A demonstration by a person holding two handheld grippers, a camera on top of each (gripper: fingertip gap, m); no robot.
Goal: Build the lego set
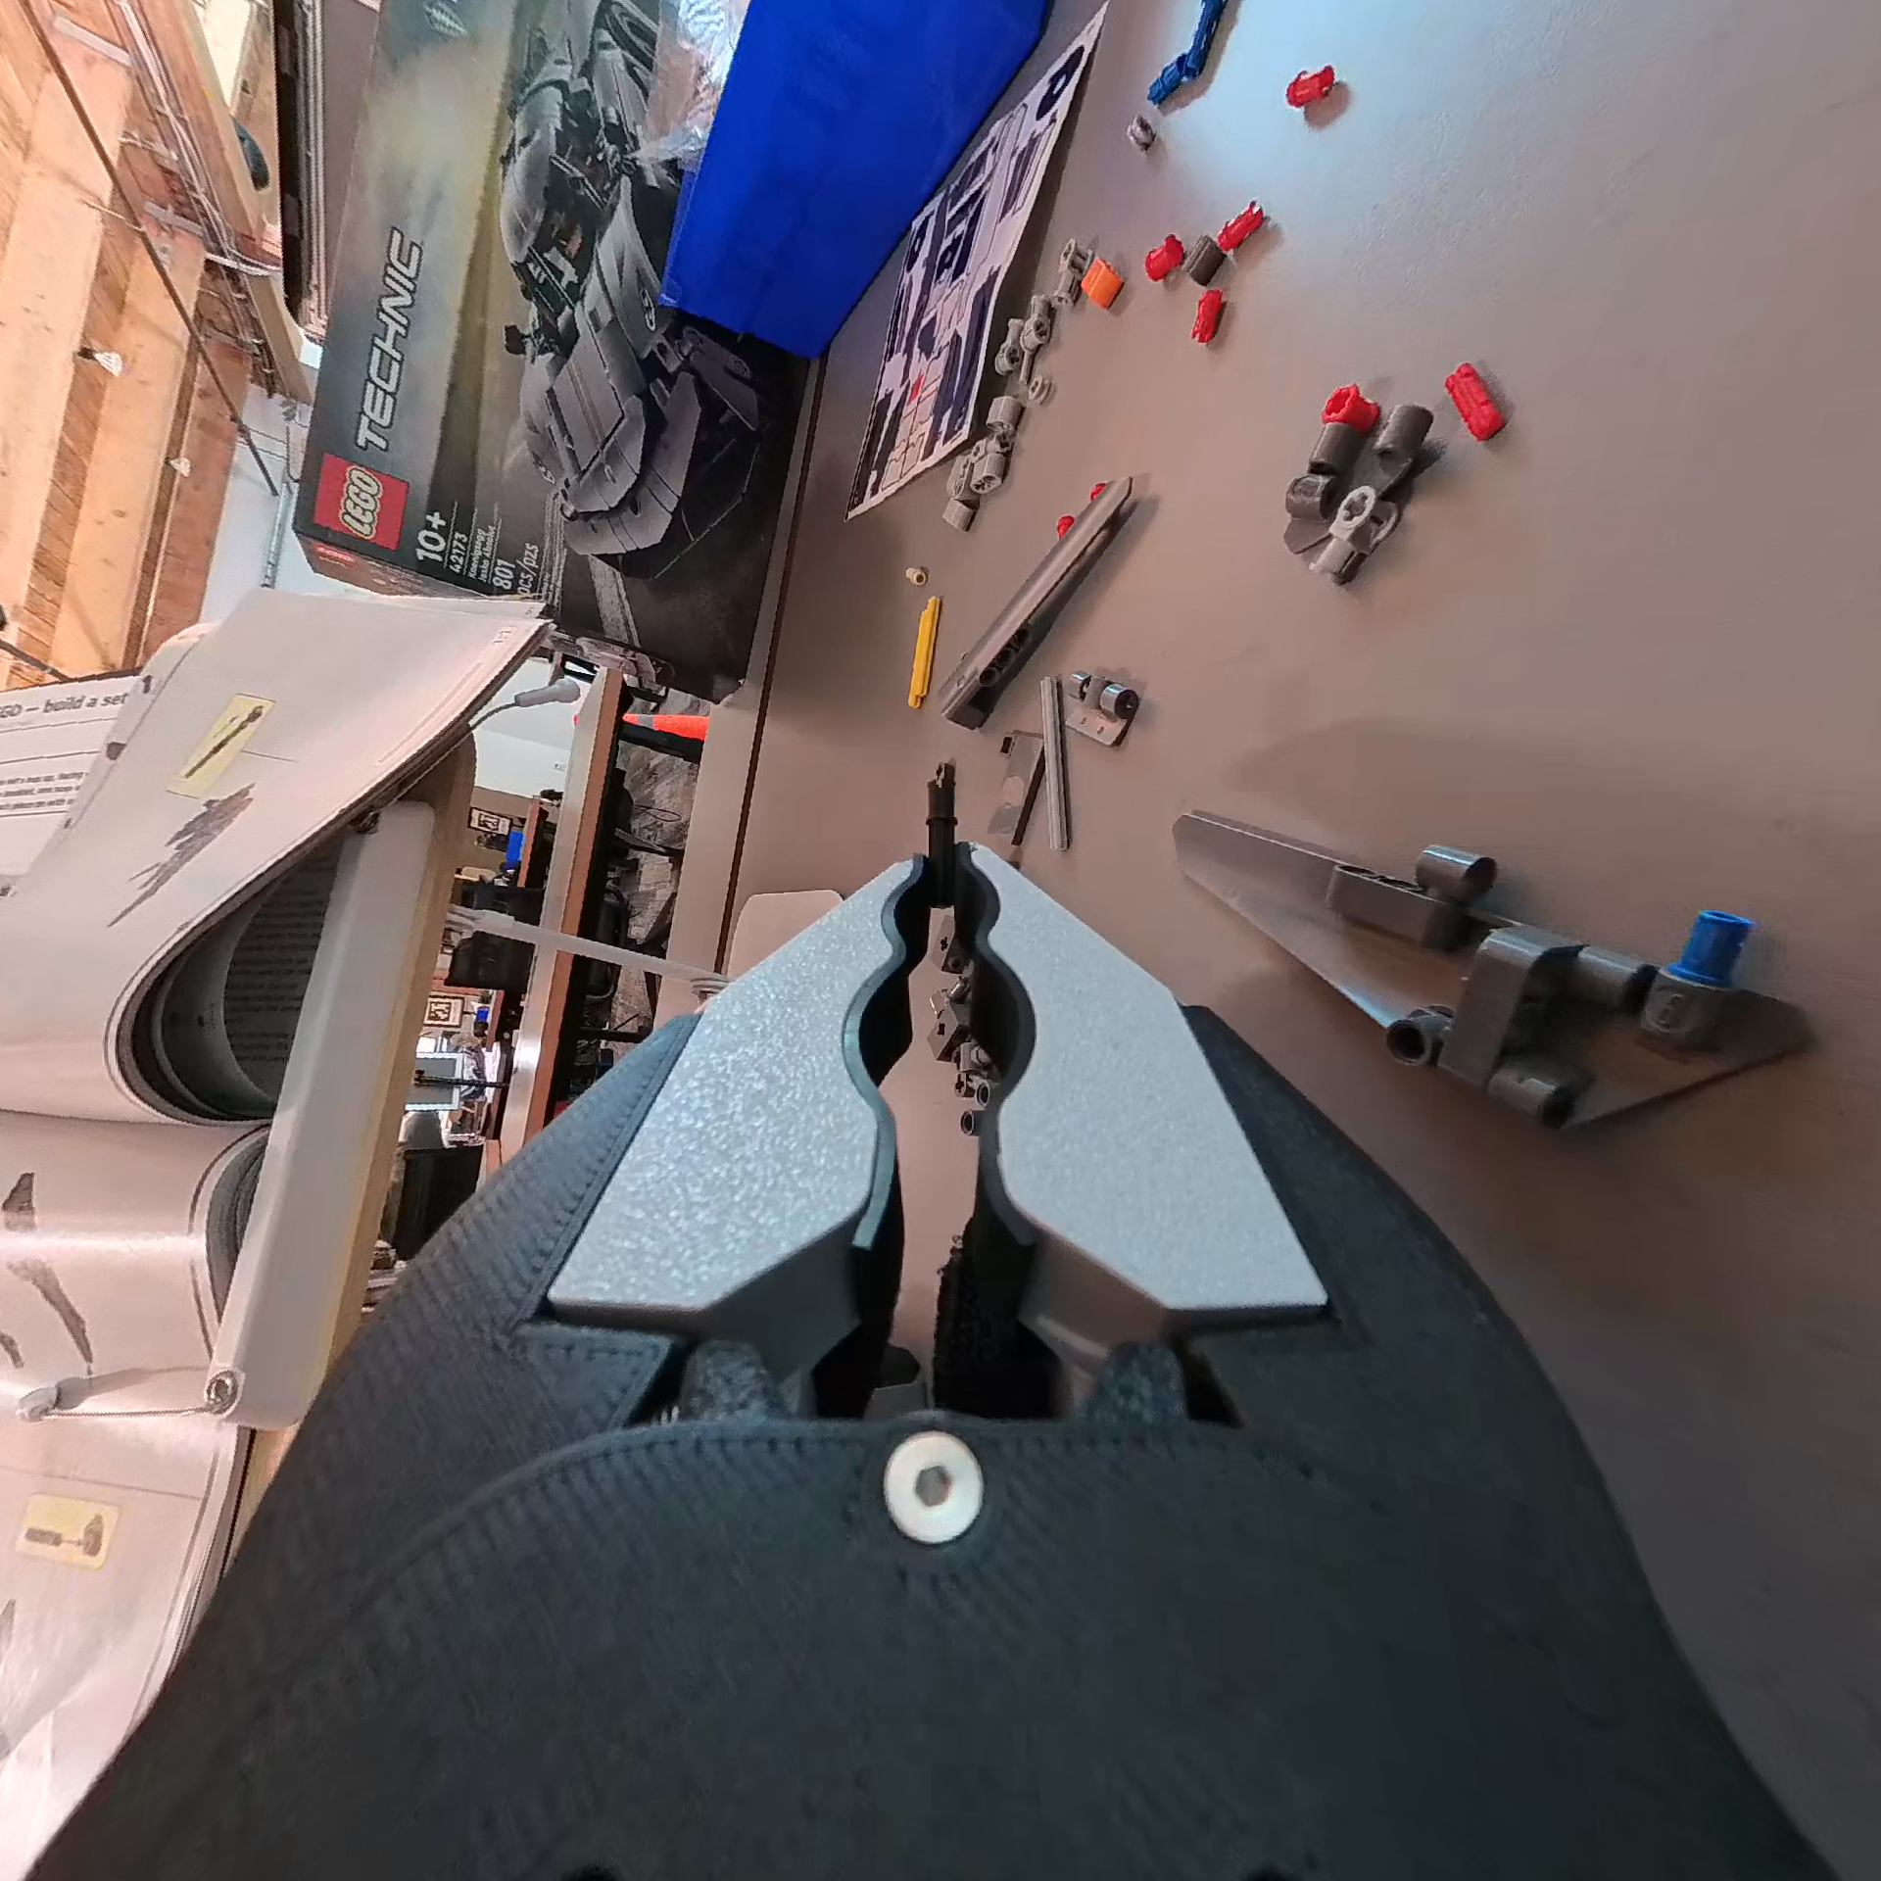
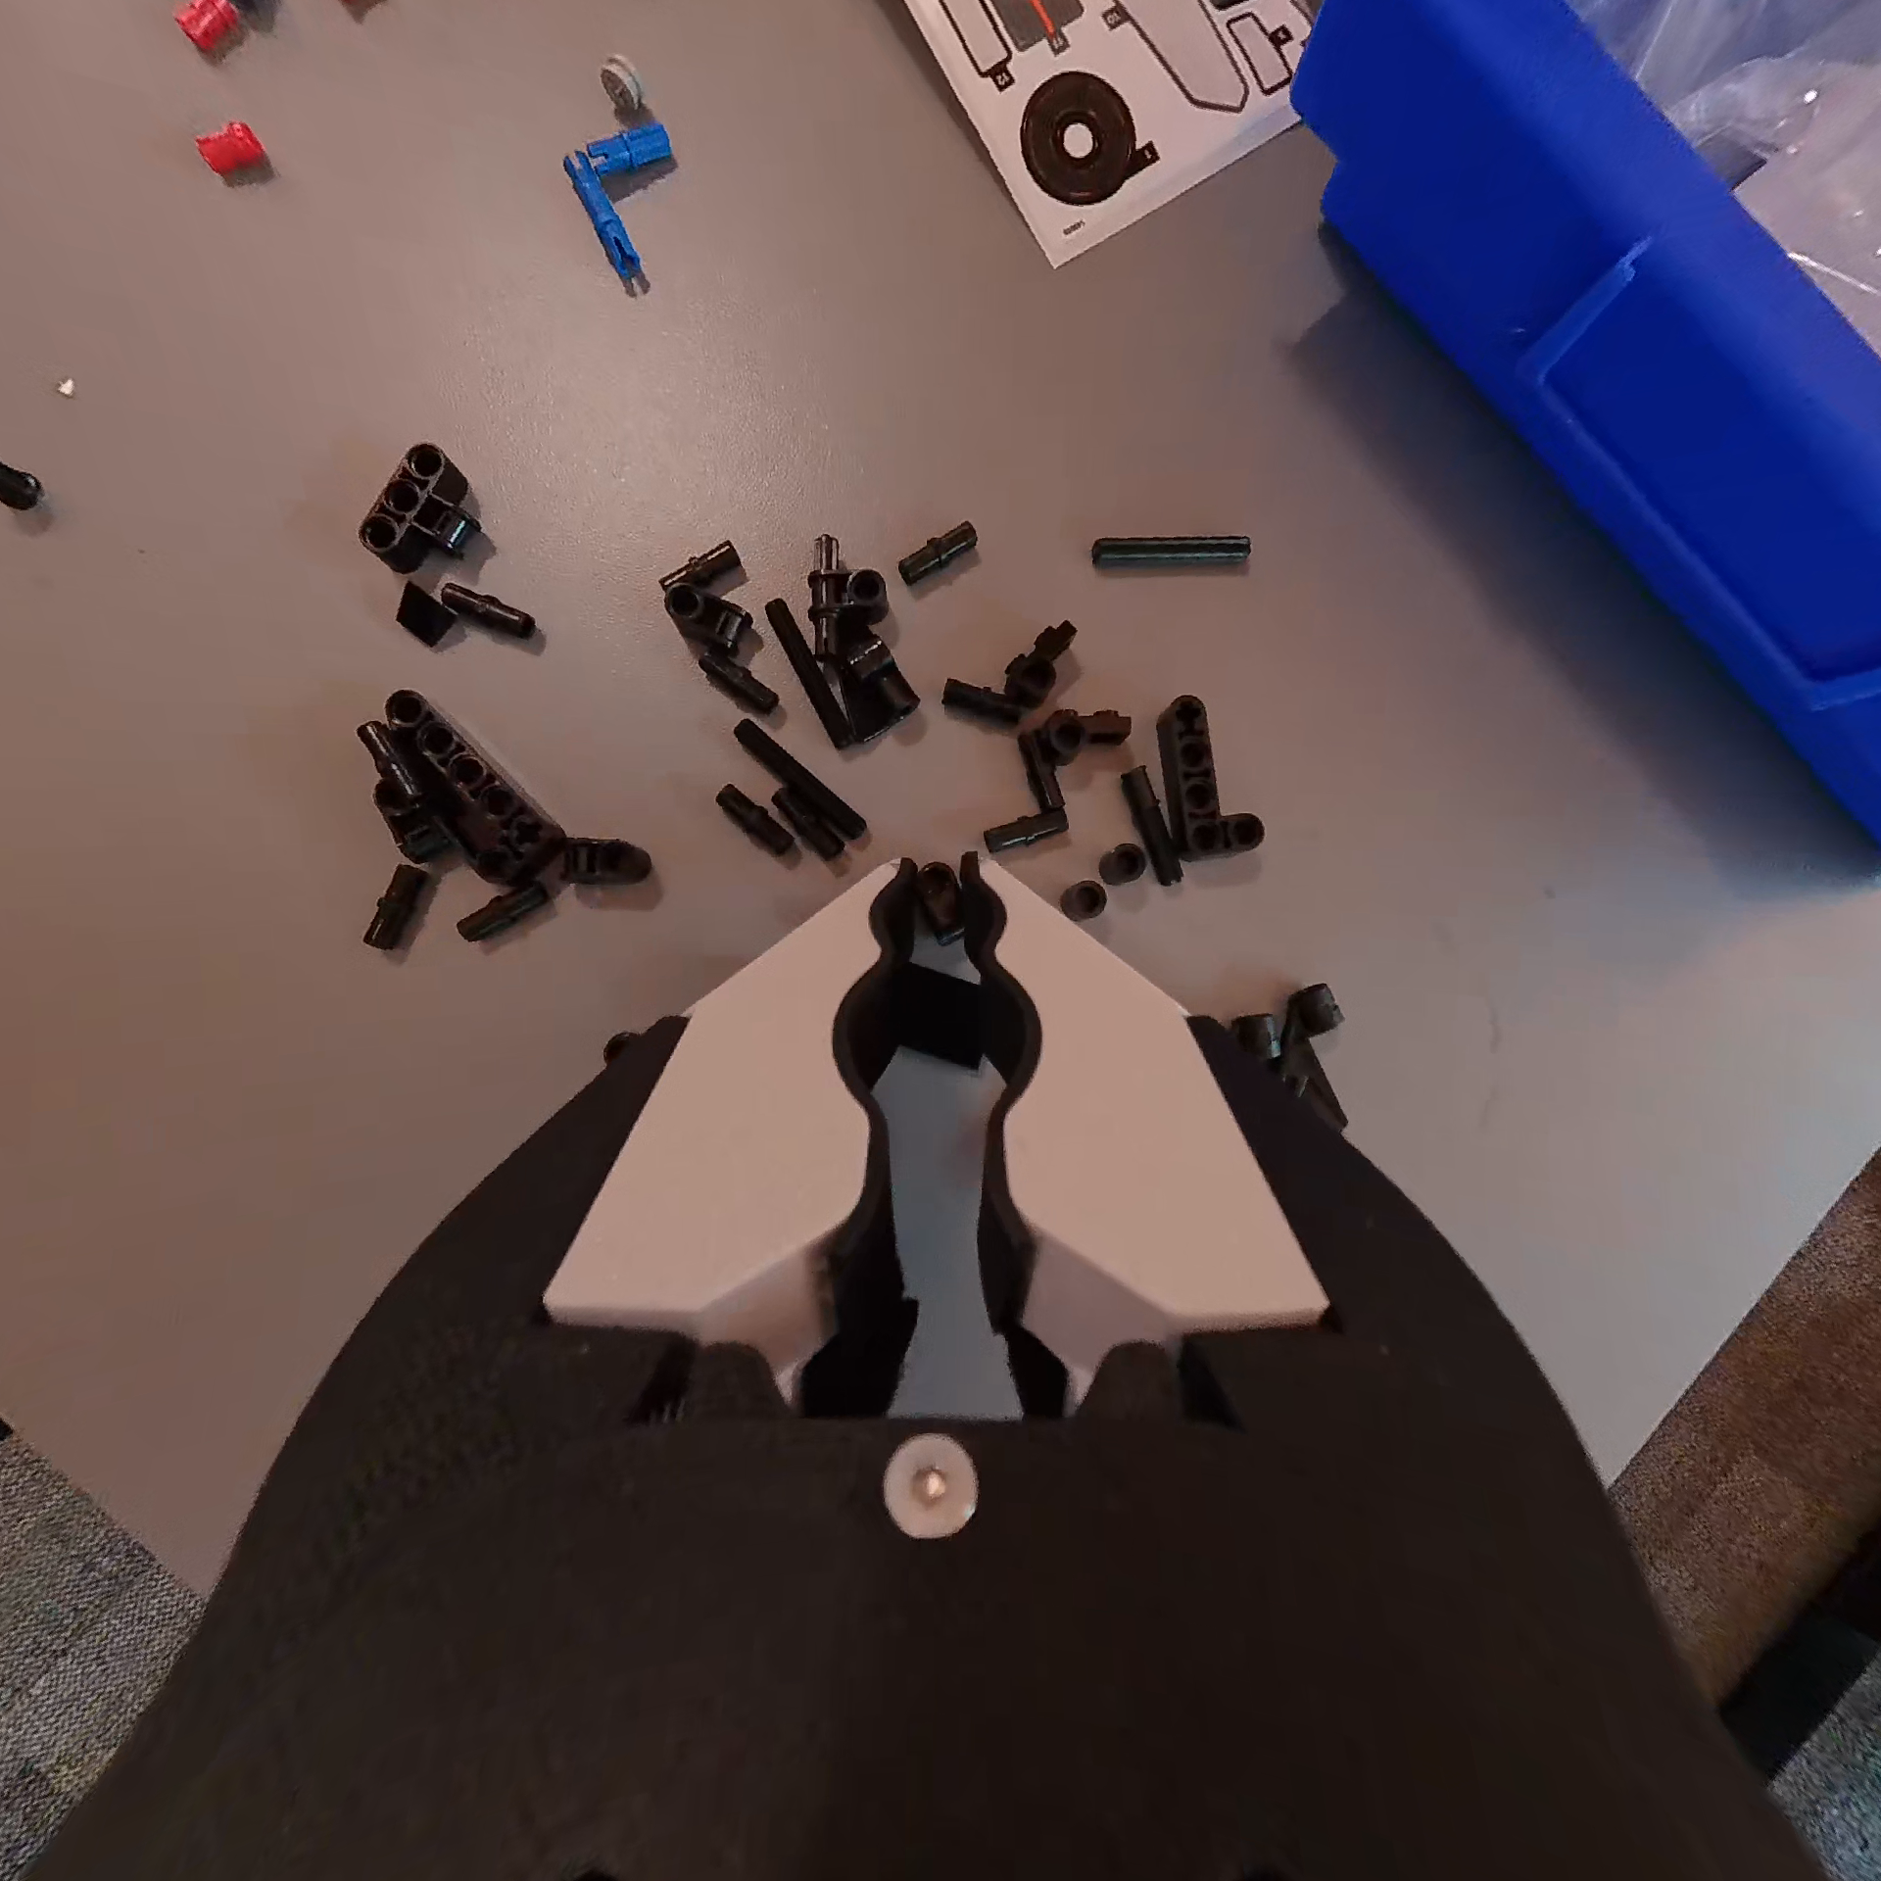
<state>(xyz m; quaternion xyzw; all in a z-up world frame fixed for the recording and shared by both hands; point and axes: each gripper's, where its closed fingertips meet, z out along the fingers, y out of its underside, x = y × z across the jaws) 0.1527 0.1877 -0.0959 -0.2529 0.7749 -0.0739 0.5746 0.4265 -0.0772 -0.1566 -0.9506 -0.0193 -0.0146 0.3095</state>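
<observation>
**Build early: sub-assemblies only, most parts loose**

Booklet at 9 o'clock; set box at 11, printing not transcribed. Left gripper pinches a black pin. Grey assembly at 3. Right gripper, nearly closed, grips a black connector; black parts scattered at 12.
</observation>
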